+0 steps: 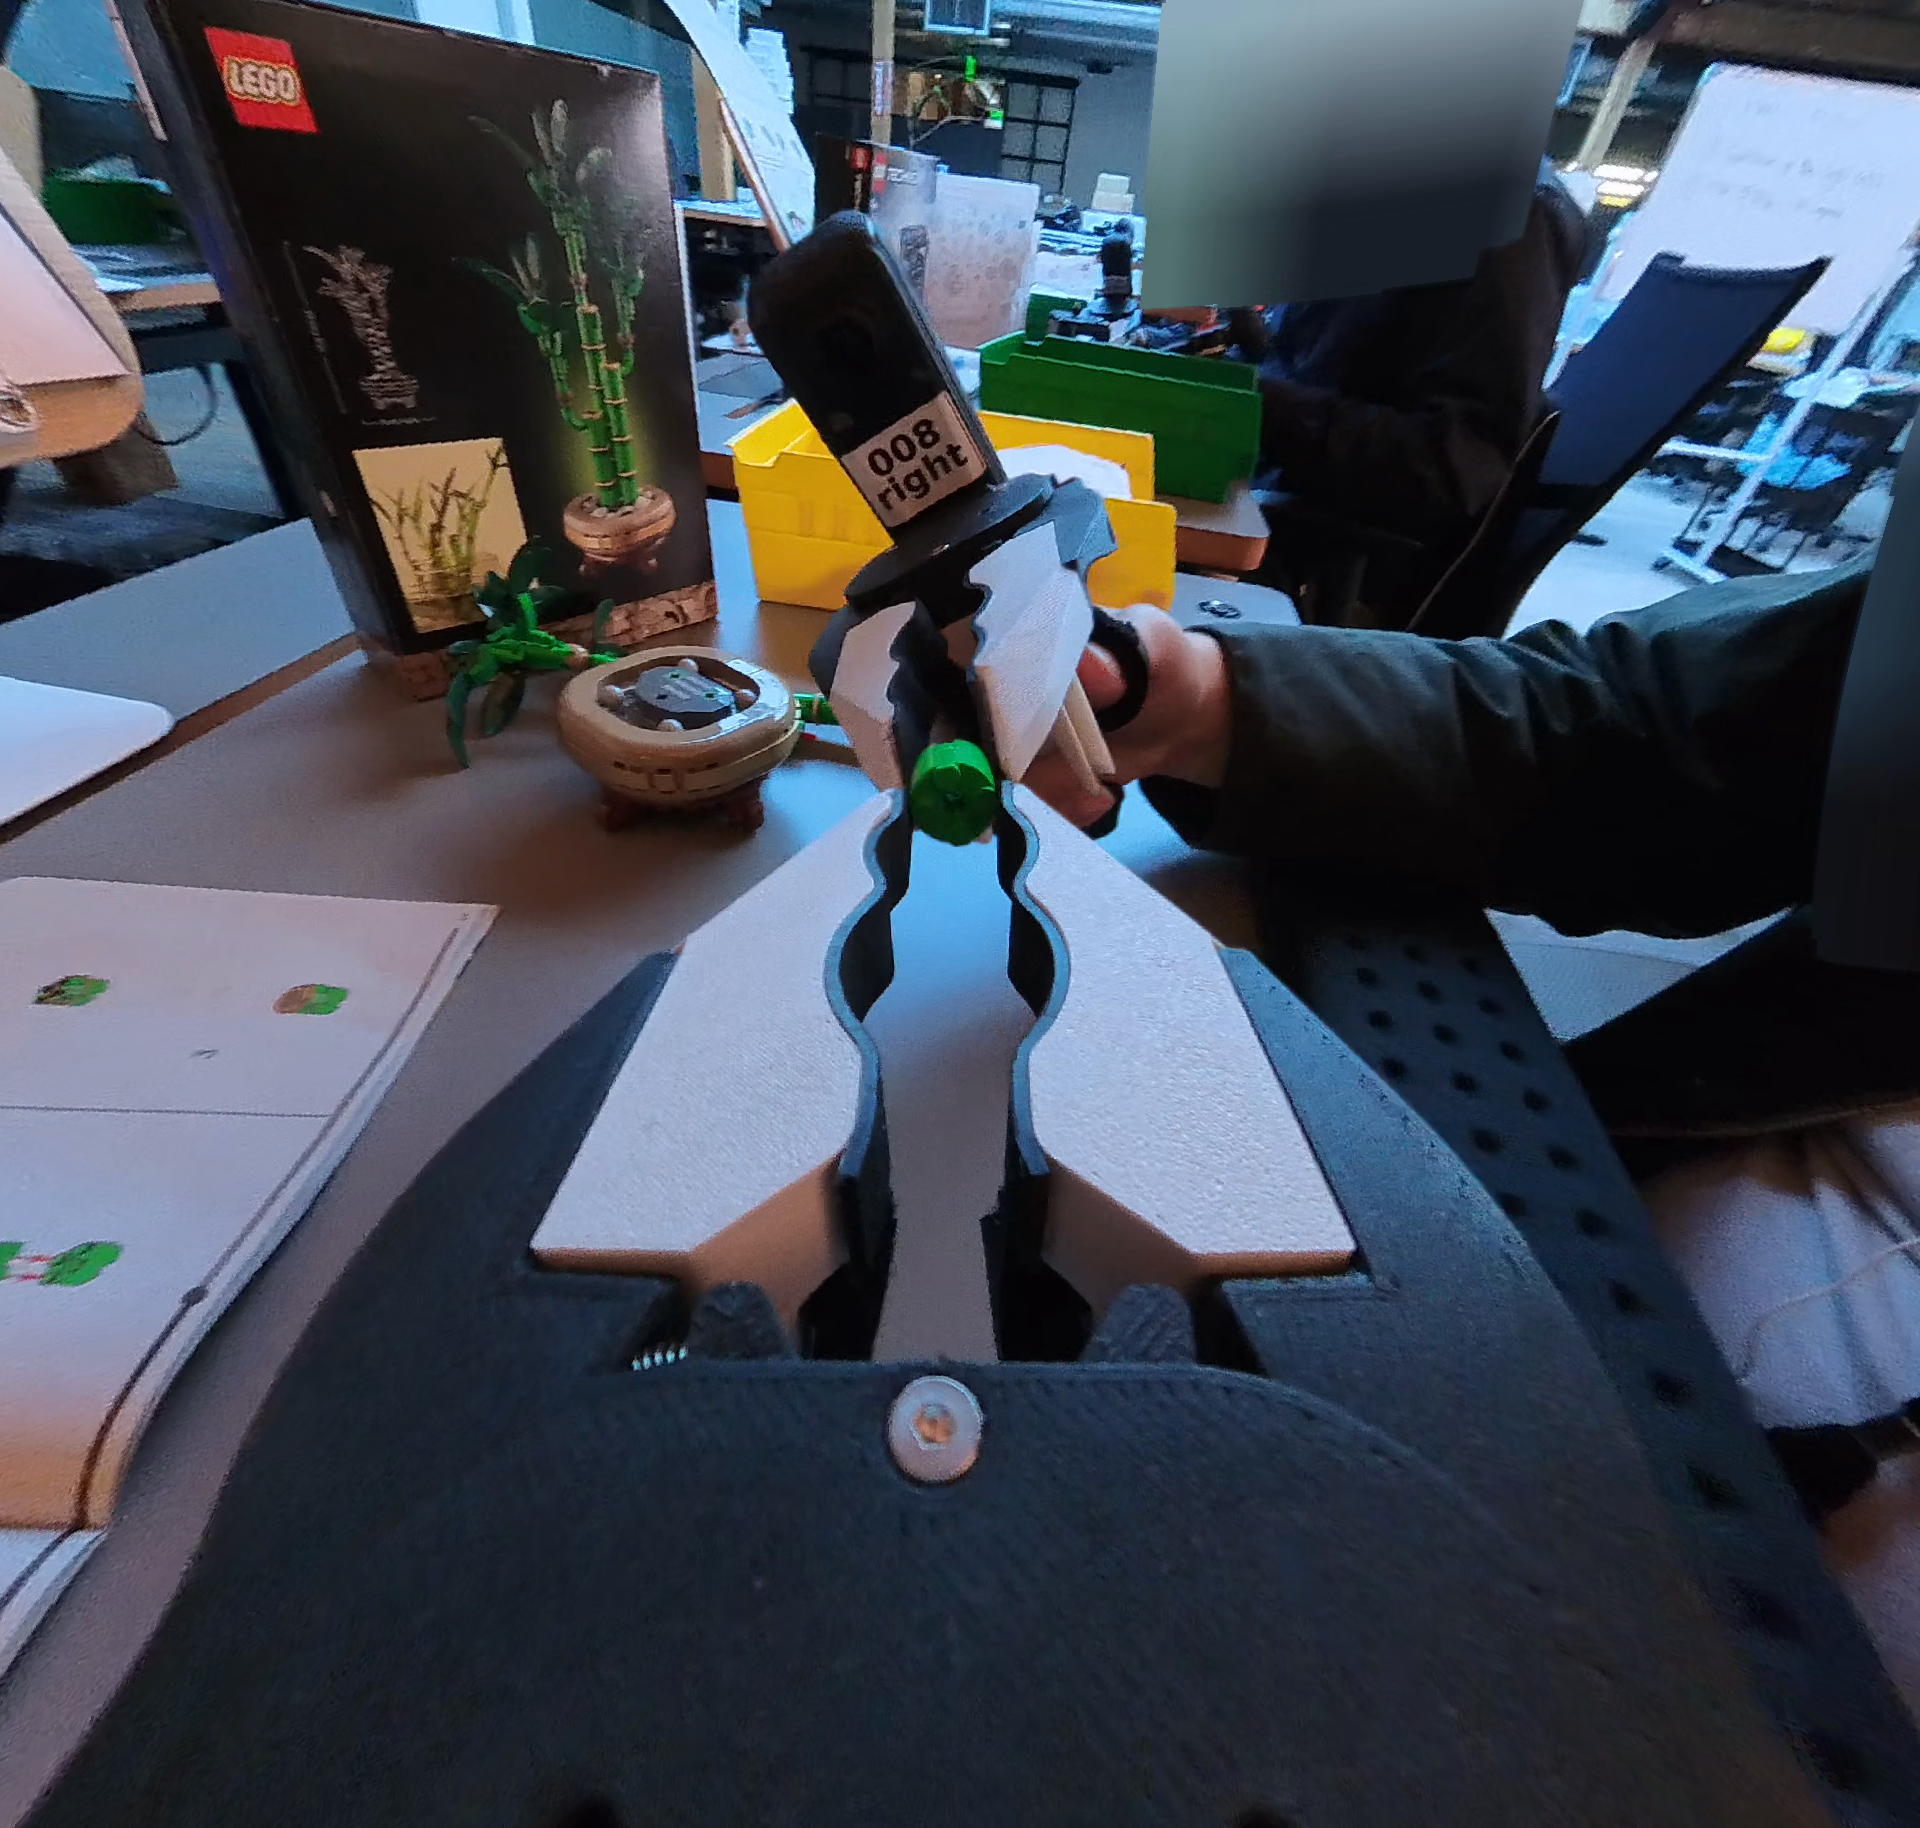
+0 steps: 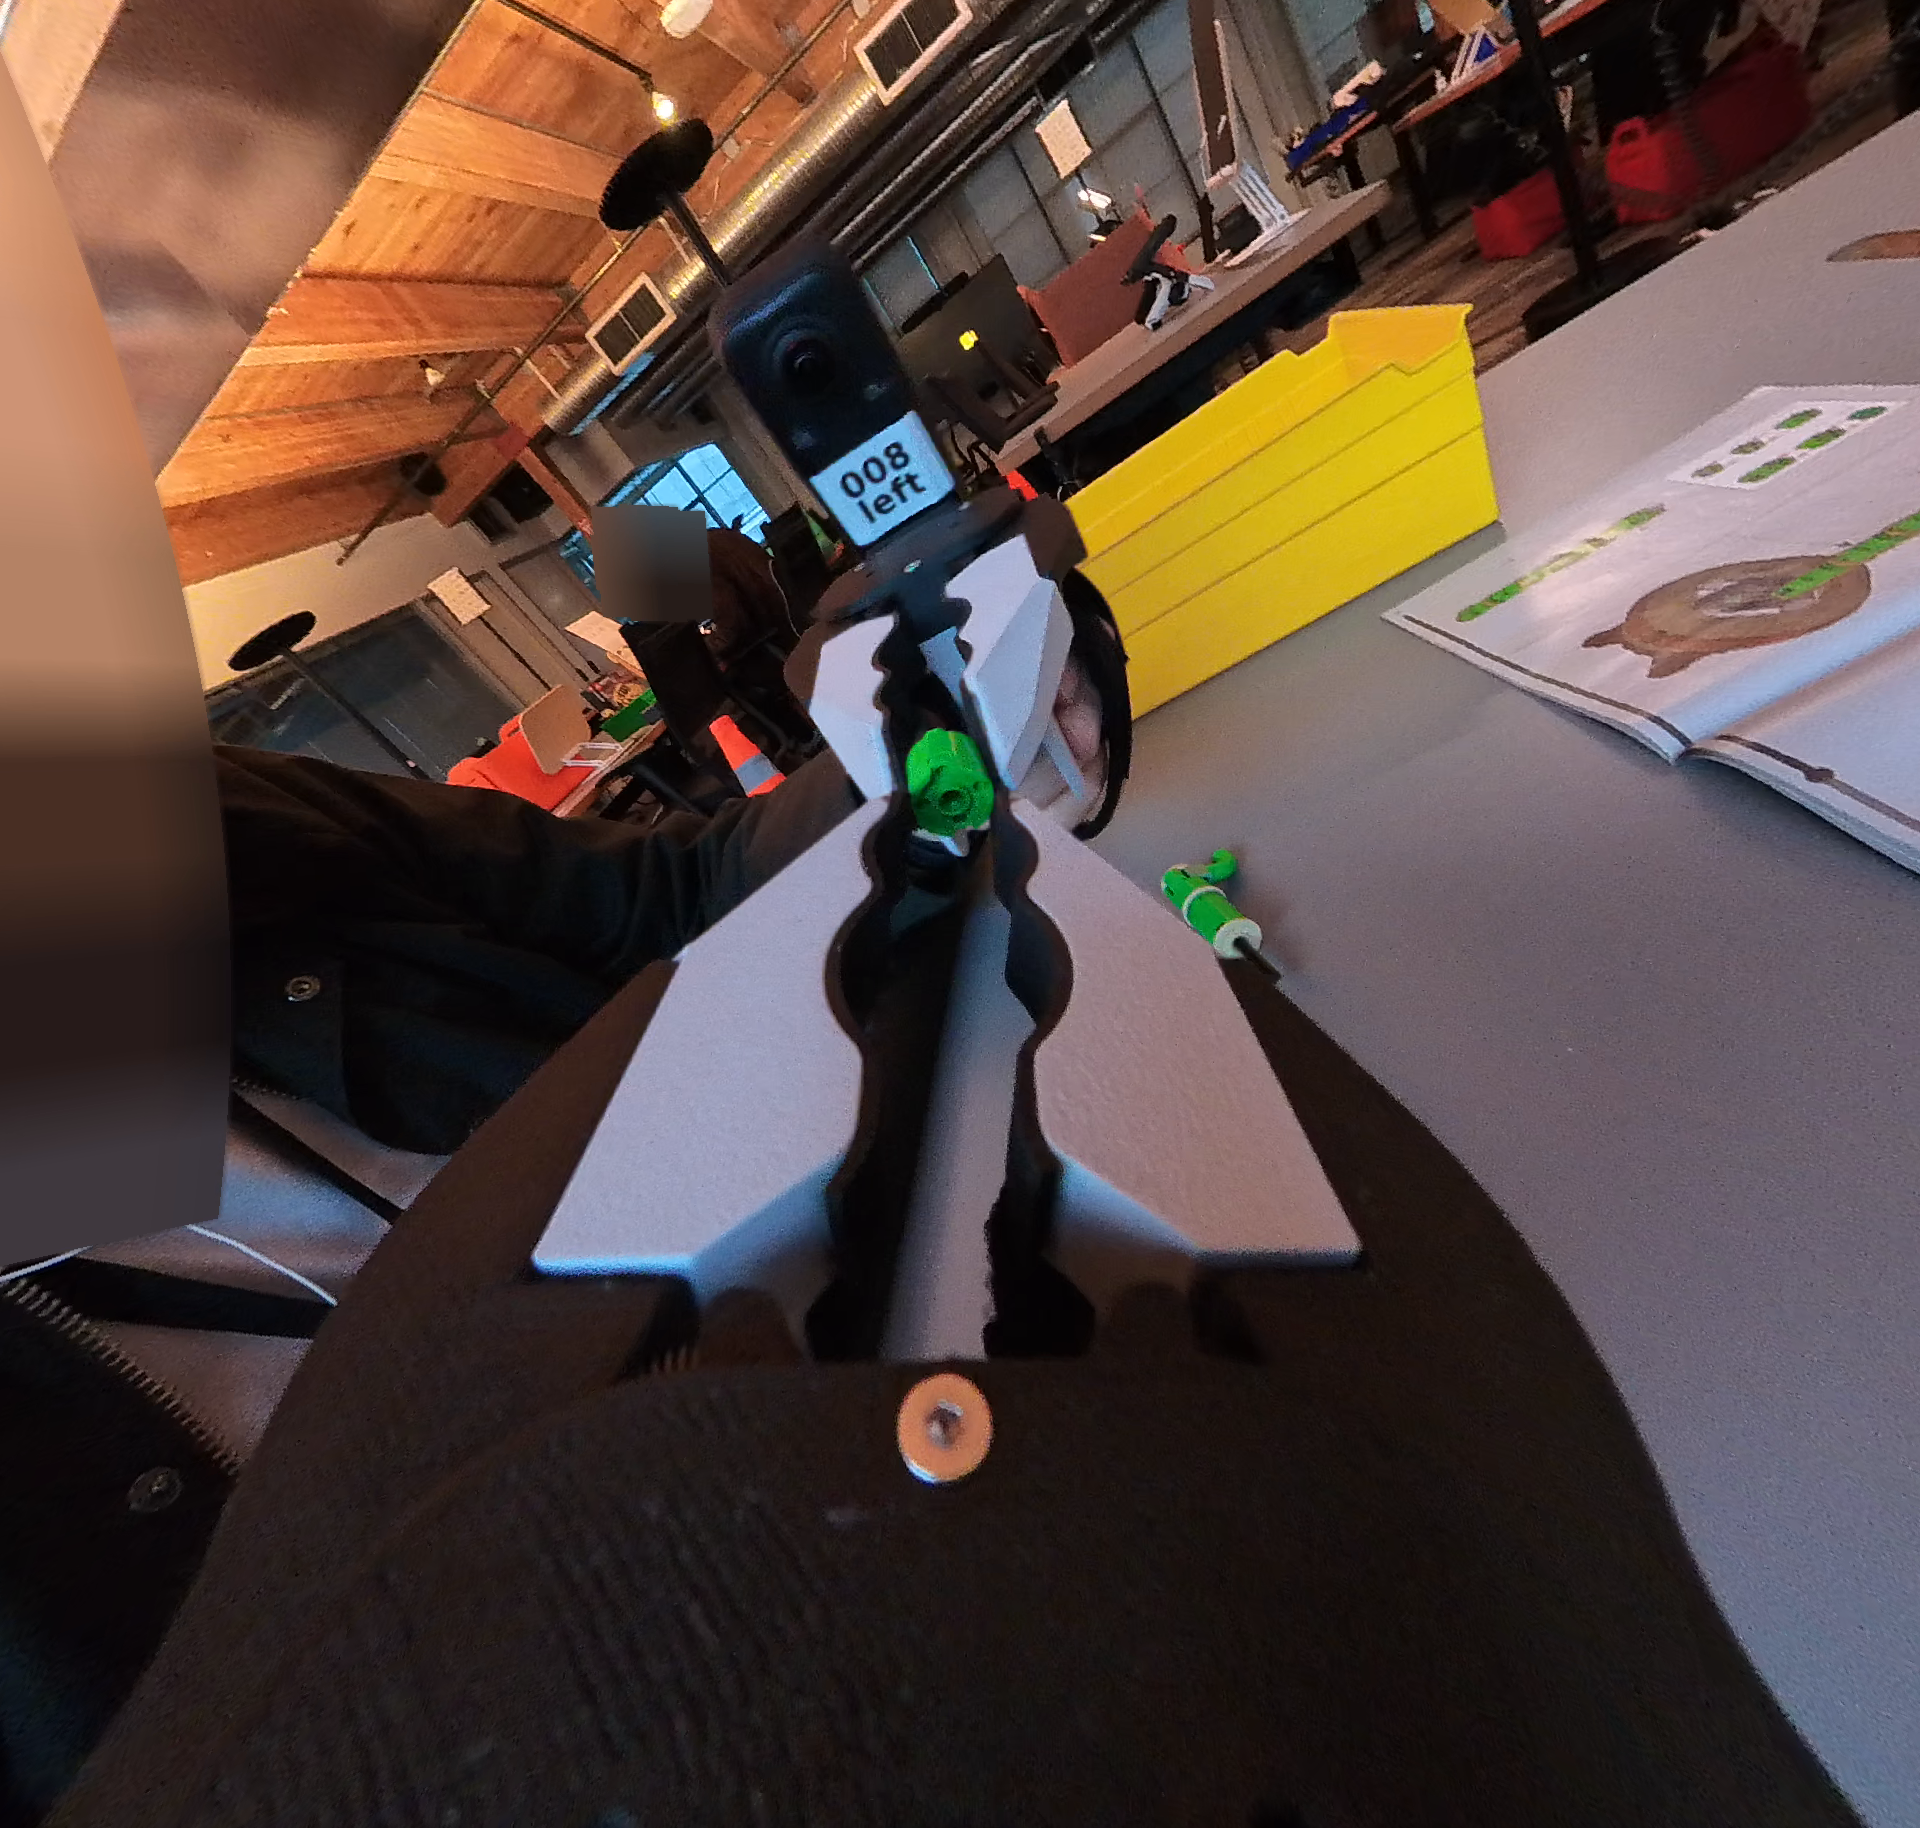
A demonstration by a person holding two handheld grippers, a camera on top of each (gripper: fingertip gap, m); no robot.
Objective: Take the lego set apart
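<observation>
A short green round bamboo piece (image 1: 951, 791) is held in the air between my two grippers, which face each other tip to tip. My left gripper (image 1: 948, 828) is shut on its near end. My right gripper (image 1: 943, 762) is shut on its far end. In the right wrist view the same green piece (image 2: 945, 776) sits at my right gripper's tips (image 2: 940, 833), with the left gripper (image 2: 948, 755) behind it. The tan lego pot base (image 1: 675, 729) stands on the table beyond, with a leafy green stalk (image 1: 509, 651) lying beside it. A loose green stalk segment (image 2: 1205, 900) lies on the table.
The lego set box (image 1: 436, 324) stands upright at the back left. A yellow bin (image 1: 790, 511) and a green bin (image 1: 1122, 407) sit behind. An open instruction booklet (image 1: 187, 1103) lies at the left. A person's dark sleeve (image 1: 1507, 739) reaches in from the right. Both grippers' tips are close together, under 4 cm apart. The tan lego pot base (image 1: 675, 729) is about 20 cm from both grippers' fingertips. From either gripper's tips it is about 35 cm to the leafy green stalk (image 1: 509, 651).
</observation>
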